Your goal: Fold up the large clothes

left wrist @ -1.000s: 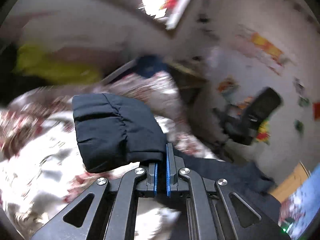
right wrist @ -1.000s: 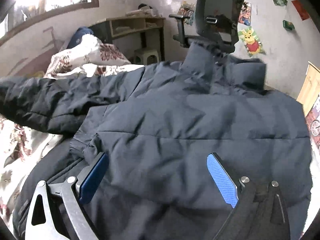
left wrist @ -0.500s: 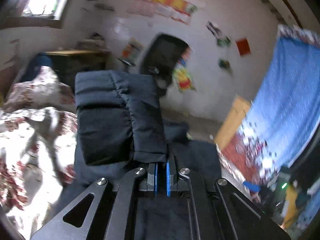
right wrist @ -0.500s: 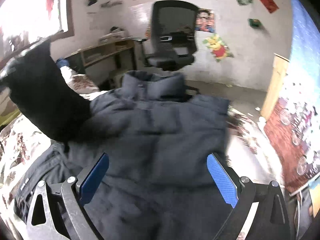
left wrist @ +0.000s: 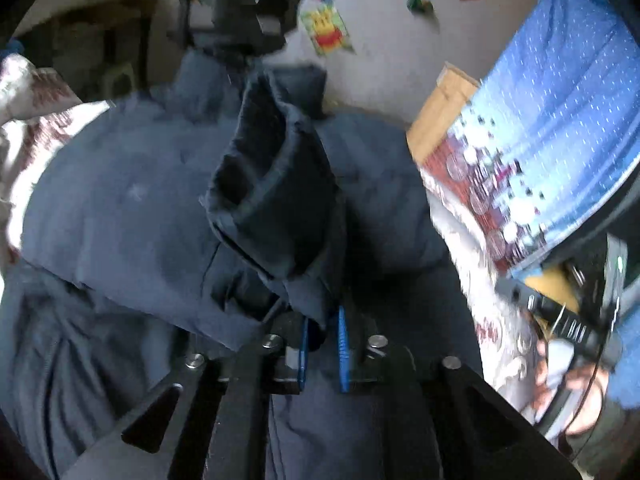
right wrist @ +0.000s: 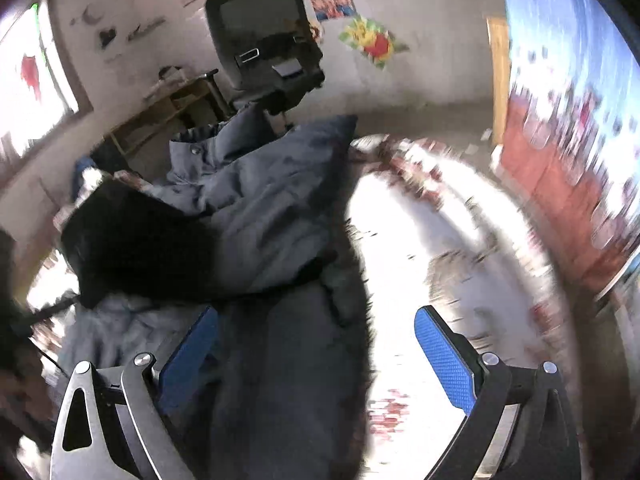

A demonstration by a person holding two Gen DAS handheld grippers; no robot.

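Observation:
A dark navy puffer jacket (left wrist: 120, 208) lies spread on a floral bedsheet (right wrist: 420, 240). My left gripper (left wrist: 322, 334) is shut on the jacket's sleeve cuff (left wrist: 276, 200) and holds it above the jacket's body, with the open cuff end pointing away. The jacket also shows in the right wrist view (right wrist: 272, 208), where the sleeve (right wrist: 136, 240) crosses over its left part. My right gripper (right wrist: 316, 352) is open and empty, low over the jacket's right edge and the sheet.
A black office chair (right wrist: 264, 40) and a wooden desk (right wrist: 168, 112) stand beyond the bed's far end. A blue patterned curtain (left wrist: 560, 100) hangs at the right. A bright window (right wrist: 32, 92) is at the left. The person's hand (left wrist: 568, 384) shows at right.
My left gripper has carried the sleeve from the left side across over the jacket's body. My right gripper has swung to the right, off the jacket's middle toward its right edge.

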